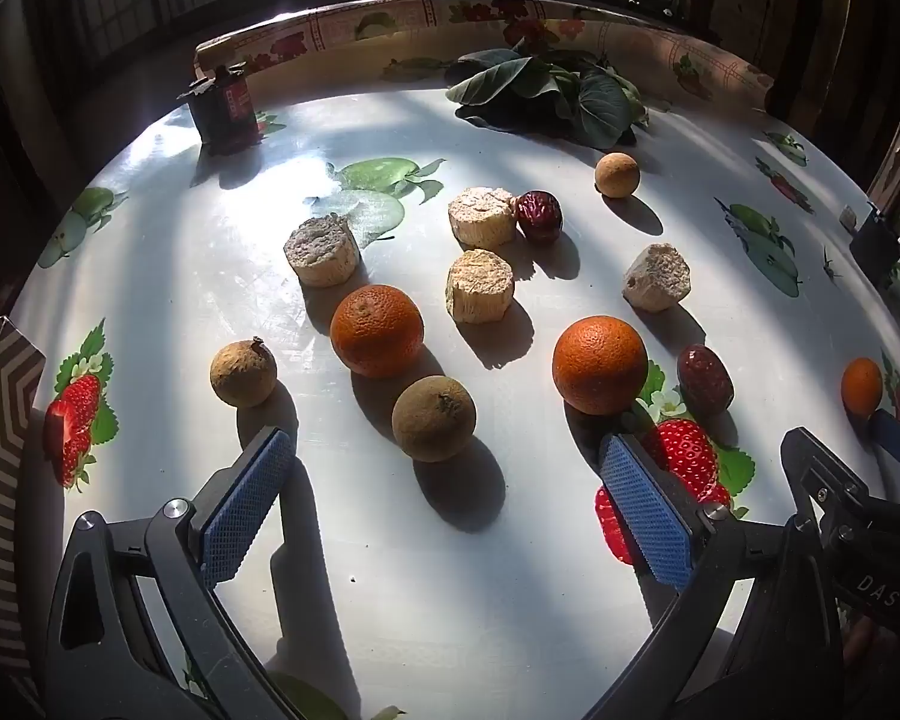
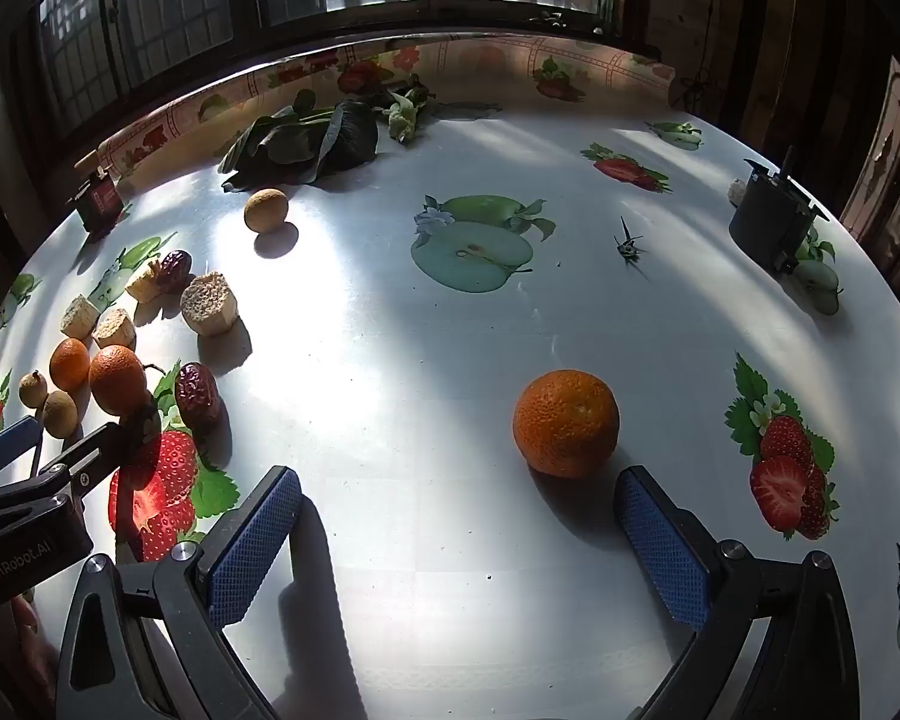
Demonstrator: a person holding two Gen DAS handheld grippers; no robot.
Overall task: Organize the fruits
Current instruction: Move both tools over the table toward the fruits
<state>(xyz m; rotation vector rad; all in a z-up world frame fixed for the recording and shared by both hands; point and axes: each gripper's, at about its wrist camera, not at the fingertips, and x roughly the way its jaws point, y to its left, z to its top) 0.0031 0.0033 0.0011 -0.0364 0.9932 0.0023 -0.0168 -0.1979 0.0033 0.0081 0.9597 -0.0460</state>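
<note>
A lone orange [image 2: 566,423] sits on the desk [image 2: 450,330] just ahead of the right gripper [image 2: 459,546], nearer its right-hand pad than its left, well apart from the rest of the fruit. The right jaws stand wide apart and hold nothing.

In front of the left gripper [image 1: 447,516], a brown round fruit [image 1: 433,418] lies between and just beyond its pads. Past it sit two more oranges, one ahead to the left [image 1: 377,330] and one ahead to the right [image 1: 600,364]. A second brown fruit [image 1: 243,373] lies off to the left, a dark red date [image 1: 704,379] to the right, and pale corn-cob chunks [image 1: 480,286] farther ahead. The left jaws are also wide apart and empty.

Likely risks: every fruit here is round and the desk looks slick, so an off-centre closing of the right jaws could nudge the lone orange into a roll. On the left, the fruits crowd together, so a reach could knock a neighbour.

Both grippers hover low over the near desk edge, angled forward and down, side by side; each one's tip shows at the edge of the other's view.
</note>
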